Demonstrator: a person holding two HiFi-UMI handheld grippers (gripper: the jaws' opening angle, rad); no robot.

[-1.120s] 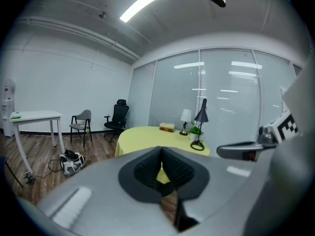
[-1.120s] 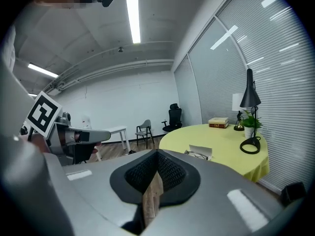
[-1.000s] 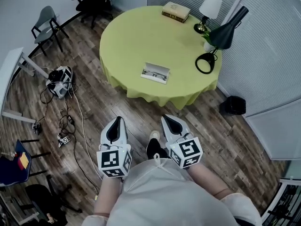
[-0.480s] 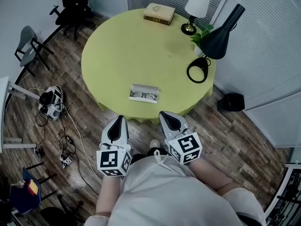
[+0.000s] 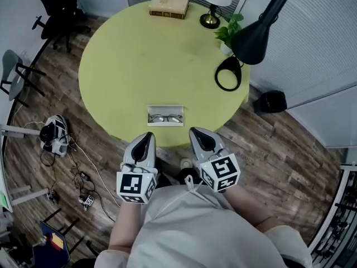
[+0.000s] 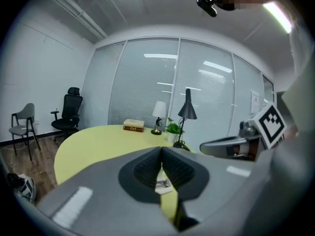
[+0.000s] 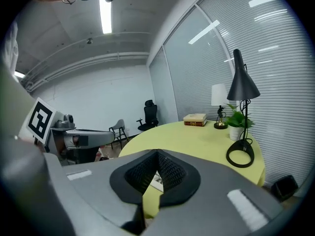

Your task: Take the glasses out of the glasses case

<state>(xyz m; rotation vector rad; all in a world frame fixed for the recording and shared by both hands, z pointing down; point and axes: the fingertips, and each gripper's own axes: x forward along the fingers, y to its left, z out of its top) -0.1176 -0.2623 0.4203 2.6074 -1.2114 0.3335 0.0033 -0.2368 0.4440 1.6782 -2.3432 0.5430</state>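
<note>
Here: both jaws closed, glasses in their case

The left hand-held gripper and right hand-held gripper hang side by side just off the yellow counter, jaws pressed together on nothing. The glasses lie in the open glasses case near the counter's near edge.

The person is holding the left gripper and the right gripper side by side just in front of the torso, both pointing forward and lying a little apart. Each gripper's jaws are meeting at the tips. The forearms are staying bent inward, and the marker cubes are facing upward.
</note>
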